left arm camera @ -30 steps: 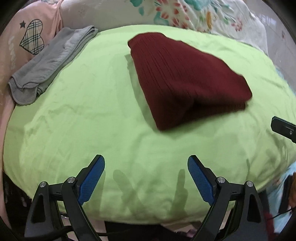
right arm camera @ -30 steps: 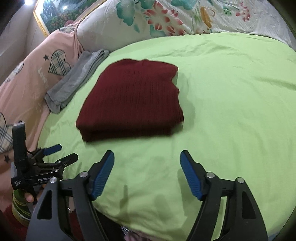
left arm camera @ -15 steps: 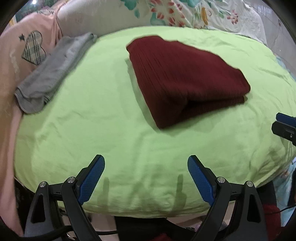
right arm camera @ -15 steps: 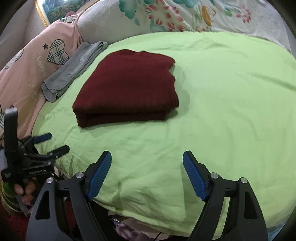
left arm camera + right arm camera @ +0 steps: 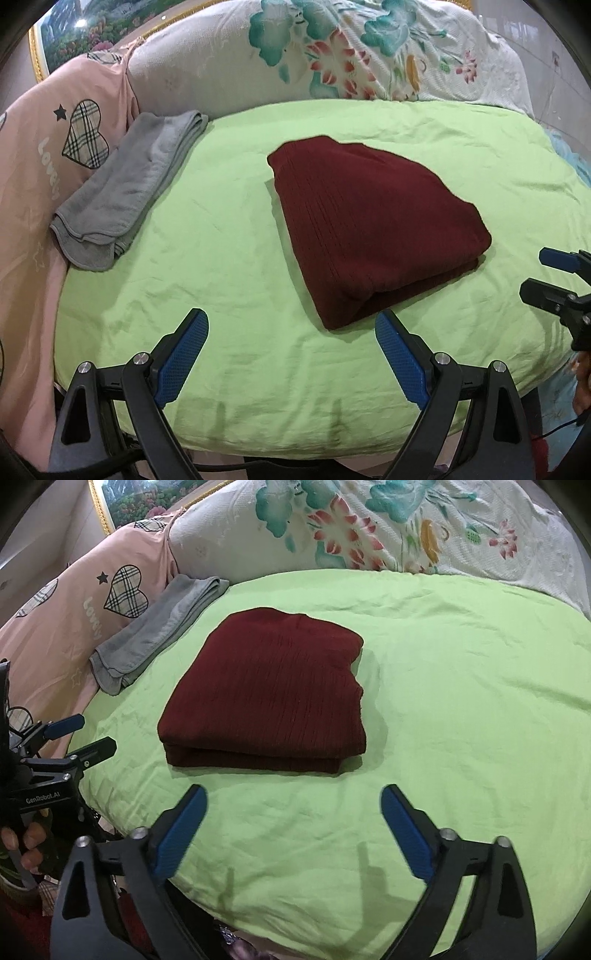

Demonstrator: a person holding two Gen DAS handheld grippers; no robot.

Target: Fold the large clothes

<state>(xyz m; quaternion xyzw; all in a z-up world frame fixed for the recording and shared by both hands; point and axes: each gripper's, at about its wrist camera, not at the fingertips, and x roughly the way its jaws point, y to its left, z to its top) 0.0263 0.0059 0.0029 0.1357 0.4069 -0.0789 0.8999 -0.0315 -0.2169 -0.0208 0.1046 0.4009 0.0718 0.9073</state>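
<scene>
I have both hand-held grippers hanging above the near edge of the bed, neither touching anything. My left hand-held gripper [image 5: 291, 349] has its jaws spread wide with nothing between them, the blue pads [image 5: 181, 356] above bare green sheet [image 5: 229, 266]. My right hand-held gripper [image 5: 293, 827] is spread just as wide and equally empty; in the left wrist view it shows at the right edge [image 5: 561, 280], and in the right wrist view the left one shows at the left edge [image 5: 66, 746], with fingers [image 5: 27, 843] wrapped round its handle. The dark red sweater [image 5: 373, 225] lies folded into a thick rectangle in the middle of the green sheet, flat, its doubled edge turned toward the near side [image 5: 269, 694]. It sits just beyond both pairs of jaws, apart from them. To the far left a folded grey towel [image 5: 125, 188] lies along the edge of the sheet, partly resting against a pink pillow [image 5: 48, 155] printed with a plaid heart. Across the far side runs a white flowered quilt [image 5: 332, 55], and a gilt picture frame [image 5: 99, 513] shows in the far left corner.
</scene>
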